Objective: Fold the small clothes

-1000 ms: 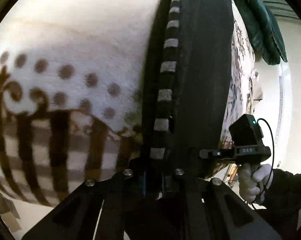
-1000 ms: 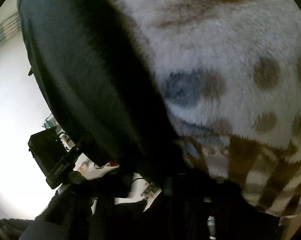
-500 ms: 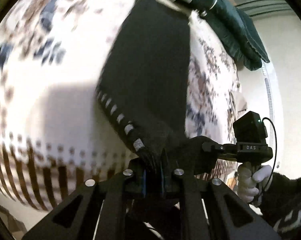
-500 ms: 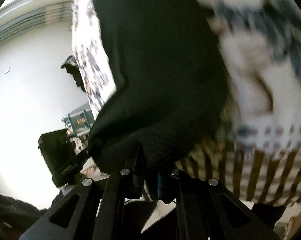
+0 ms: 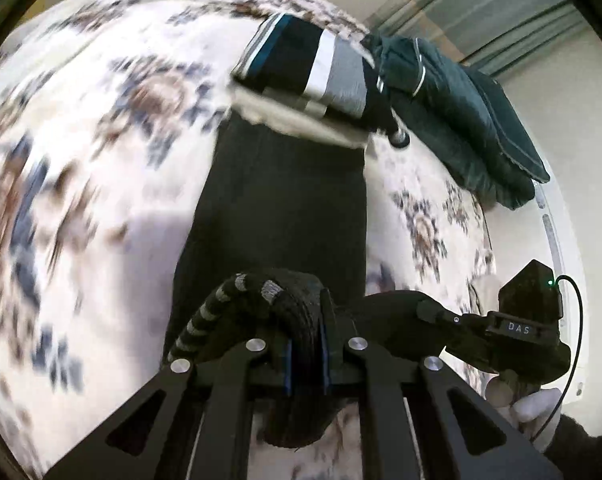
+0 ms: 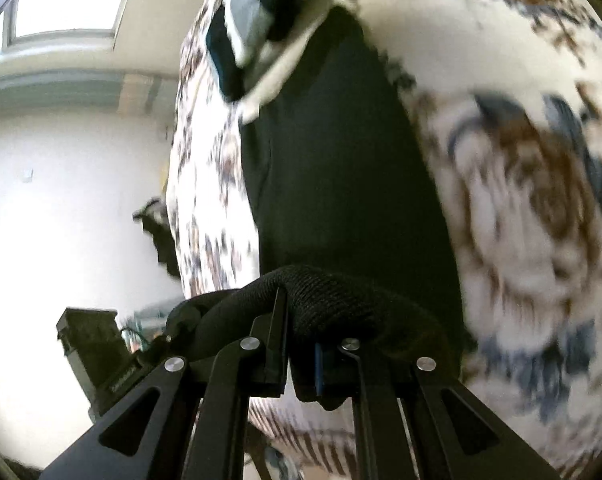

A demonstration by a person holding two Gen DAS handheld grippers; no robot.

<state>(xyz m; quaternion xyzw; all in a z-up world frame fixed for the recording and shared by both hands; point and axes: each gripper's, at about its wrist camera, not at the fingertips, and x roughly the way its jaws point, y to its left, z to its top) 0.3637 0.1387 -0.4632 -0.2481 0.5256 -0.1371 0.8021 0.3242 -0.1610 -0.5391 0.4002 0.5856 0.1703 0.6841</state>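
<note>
Gripping one end of a black knit garment (image 5: 285,216), the left gripper (image 5: 305,340) is clenched on a bunched fold of the fabric at lower centre of the left wrist view. A trim of grey and black stripes (image 5: 217,312) curls over the left finger, just beside the pinch. From the jaws the garment runs as a long dark strip up the middle of the frame, laid on a white patterned blanket (image 5: 81,184) with brown and blue floral marks.

At upper centre the strip's far end meets a folded stack of clothes (image 5: 313,68) in black, white and grey bands; whether it passes under the stack or only touches it, cannot tell. A dark teal padded item (image 5: 469,120) lies at upper right, touching the stack's right side.

At lower right of the same view, the right gripper (image 5: 437,312) is seen from the side, also closed on black fabric. Behind it sits a black module (image 5: 529,304) with a green light, and below that a white gloved hand (image 5: 533,404) holding the handle.

Right wrist view: the right gripper (image 6: 301,344) is clamped on a thick roll of the same black garment (image 6: 341,160) at lower centre, fabric bulging over both fingers. The strip climbs up the centre of the frame toward the folded stack (image 6: 253,20) at the top. The blanket (image 6: 521,200) fills the right side, heavily blurred. A white wall (image 6: 61,200) takes the left side.
</note>
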